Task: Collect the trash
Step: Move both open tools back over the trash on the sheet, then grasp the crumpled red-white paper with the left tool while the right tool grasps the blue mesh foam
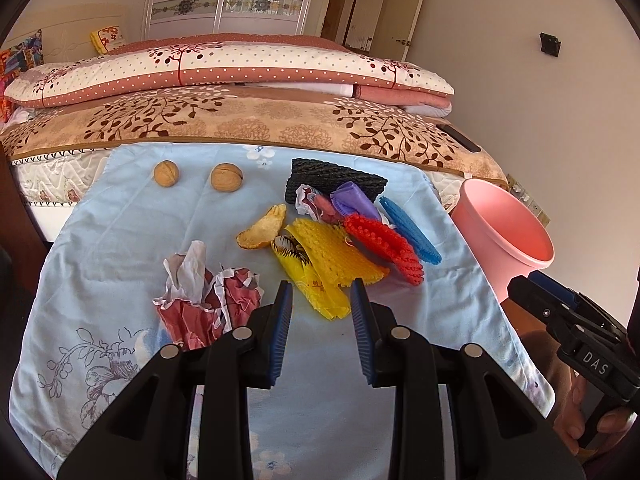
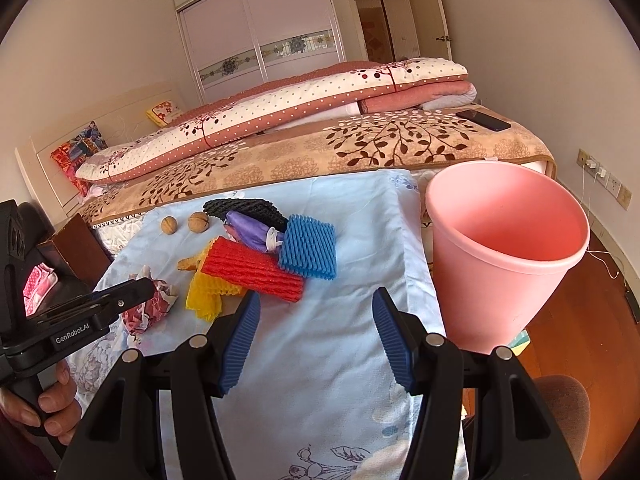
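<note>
Two walnuts (image 1: 166, 173) sit upper left on the blue cloth (image 1: 120, 220); one pink bin (image 2: 508, 248) at right. Left gripper (image 1: 322, 292) and right gripper (image 2: 316, 300): jaws spread, pinching nothing.

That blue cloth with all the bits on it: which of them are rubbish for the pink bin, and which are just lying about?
Likely for the job:
pink bin
crumpled paper
yellow foam net
red foam net
blue foam net
black foam net
peel

Likely just lying about:
two walnuts (uncertain)
phone
quilt

Black foam net (image 1: 336, 178) partly buried
</note>
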Available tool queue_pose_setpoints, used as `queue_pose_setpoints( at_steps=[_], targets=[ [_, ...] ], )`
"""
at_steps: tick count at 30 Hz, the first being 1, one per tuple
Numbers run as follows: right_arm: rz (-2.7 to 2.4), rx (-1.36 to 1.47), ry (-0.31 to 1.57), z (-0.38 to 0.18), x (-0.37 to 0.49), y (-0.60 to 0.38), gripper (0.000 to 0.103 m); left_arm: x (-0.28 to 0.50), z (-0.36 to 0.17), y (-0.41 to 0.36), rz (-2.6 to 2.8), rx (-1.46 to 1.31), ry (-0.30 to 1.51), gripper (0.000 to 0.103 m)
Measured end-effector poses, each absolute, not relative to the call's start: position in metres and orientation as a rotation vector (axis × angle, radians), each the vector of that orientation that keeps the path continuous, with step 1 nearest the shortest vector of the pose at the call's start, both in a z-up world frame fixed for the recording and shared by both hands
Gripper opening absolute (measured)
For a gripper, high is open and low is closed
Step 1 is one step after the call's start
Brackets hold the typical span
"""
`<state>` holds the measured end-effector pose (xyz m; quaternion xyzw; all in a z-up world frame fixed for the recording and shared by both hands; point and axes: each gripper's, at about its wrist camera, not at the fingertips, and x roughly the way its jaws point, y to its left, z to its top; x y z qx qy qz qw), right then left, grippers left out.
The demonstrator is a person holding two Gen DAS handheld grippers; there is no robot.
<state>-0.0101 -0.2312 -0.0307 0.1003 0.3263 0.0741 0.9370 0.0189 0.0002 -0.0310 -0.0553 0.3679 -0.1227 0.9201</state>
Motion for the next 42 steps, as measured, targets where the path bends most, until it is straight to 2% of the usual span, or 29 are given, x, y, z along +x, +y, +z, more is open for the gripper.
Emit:
queue_pose_setpoints(
  at_steps=[19,24,39,40,41,42],
  targets=[
    [0.185,0.223,0.711,-0.046,0.002,-0.229,0.058,0.004,-0.042,0.061,-0.098,-0.098,0.807,0.03],
    [0.19,0.213,0.711,-0.046,0.001,-0.226,0.058,0.014,-0.054,0.077,-0.073,-0.192,0.856,0.03],
    [0.192,0.217,0.746,-0.051,0.01,-0.224,0.058,0.036,-0.068,0.075,-0.087,-0.215,0.88,0.03],
    [0.194,0.224,0.75,-0.051,0.013,-0.225,0.058,0.035,-0.068,0.074,-0.087,-0.208,0.875,0.027],
    [0.195,0.232,0.752,-0.051,0.016,-0.226,0.058,0.035,-0.068,0.073,-0.092,-0.206,0.869,0.016],
    [0.195,0.241,0.753,-0.05,0.019,-0.227,0.058,0.035,-0.067,0.073,-0.099,-0.205,0.867,0.014]
  ],
)
